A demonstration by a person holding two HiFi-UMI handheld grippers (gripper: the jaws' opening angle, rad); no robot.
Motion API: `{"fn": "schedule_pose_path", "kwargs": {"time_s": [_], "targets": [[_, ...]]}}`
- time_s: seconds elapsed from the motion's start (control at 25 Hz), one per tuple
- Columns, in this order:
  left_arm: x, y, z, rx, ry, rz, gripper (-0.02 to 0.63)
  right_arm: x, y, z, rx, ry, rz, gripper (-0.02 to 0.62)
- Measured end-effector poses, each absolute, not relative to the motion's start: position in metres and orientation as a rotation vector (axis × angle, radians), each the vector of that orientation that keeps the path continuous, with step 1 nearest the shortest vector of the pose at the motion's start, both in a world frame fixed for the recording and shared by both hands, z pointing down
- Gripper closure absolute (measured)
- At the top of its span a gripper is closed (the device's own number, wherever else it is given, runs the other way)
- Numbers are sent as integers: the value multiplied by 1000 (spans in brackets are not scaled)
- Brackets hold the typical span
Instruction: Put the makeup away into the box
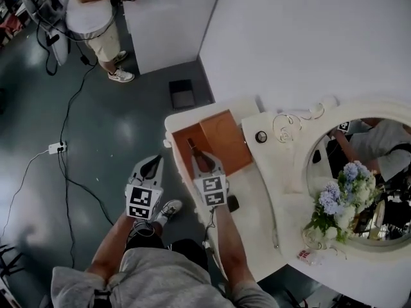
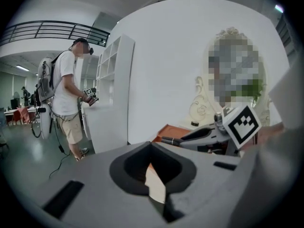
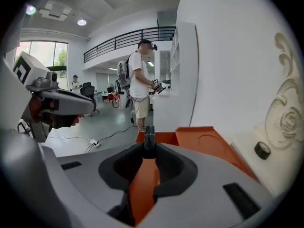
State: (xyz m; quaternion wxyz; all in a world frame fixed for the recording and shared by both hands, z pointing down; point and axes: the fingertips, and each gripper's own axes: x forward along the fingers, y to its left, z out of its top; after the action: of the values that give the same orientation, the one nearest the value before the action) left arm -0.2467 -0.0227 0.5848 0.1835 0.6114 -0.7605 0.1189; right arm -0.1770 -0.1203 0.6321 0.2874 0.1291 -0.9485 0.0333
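Observation:
An open orange box [image 1: 221, 140] lies on the near corner of the white vanity table [image 1: 257, 191], its lid folded out to the right. My right gripper [image 1: 198, 159] hovers over the box, shut on a slim black makeup tube [image 1: 191, 146] that pokes out past the tips. In the right gripper view the makeup tube [image 3: 149, 136] stands between the jaws of the right gripper [image 3: 149, 145], with the orange box [image 3: 209, 141] beyond. My left gripper [image 1: 156, 159] hangs over the floor left of the table, tips together and holding nothing; the left gripper [image 2: 152, 147] shows the same in its own view.
A small black round jar [image 1: 261, 136] and a looped necklace [image 1: 286, 127] sit near the oval mirror [image 1: 359, 172]. Flowers [image 1: 340, 201] stand at the right. A black item [image 1: 232, 203] lies by my right arm. Another person [image 1: 96, 11] stands by a white cabinet [image 1: 167, 24]; cables [image 1: 64, 172] cross the floor.

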Motion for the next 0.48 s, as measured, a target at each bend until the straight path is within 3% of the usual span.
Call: {"fn": "schedule_pose_path", "kwargs": {"time_s": [0.48], "targets": [[-271,-27,616,1616,-2157,291,606,-217,-129,692,219,-2385,136,500]]}}
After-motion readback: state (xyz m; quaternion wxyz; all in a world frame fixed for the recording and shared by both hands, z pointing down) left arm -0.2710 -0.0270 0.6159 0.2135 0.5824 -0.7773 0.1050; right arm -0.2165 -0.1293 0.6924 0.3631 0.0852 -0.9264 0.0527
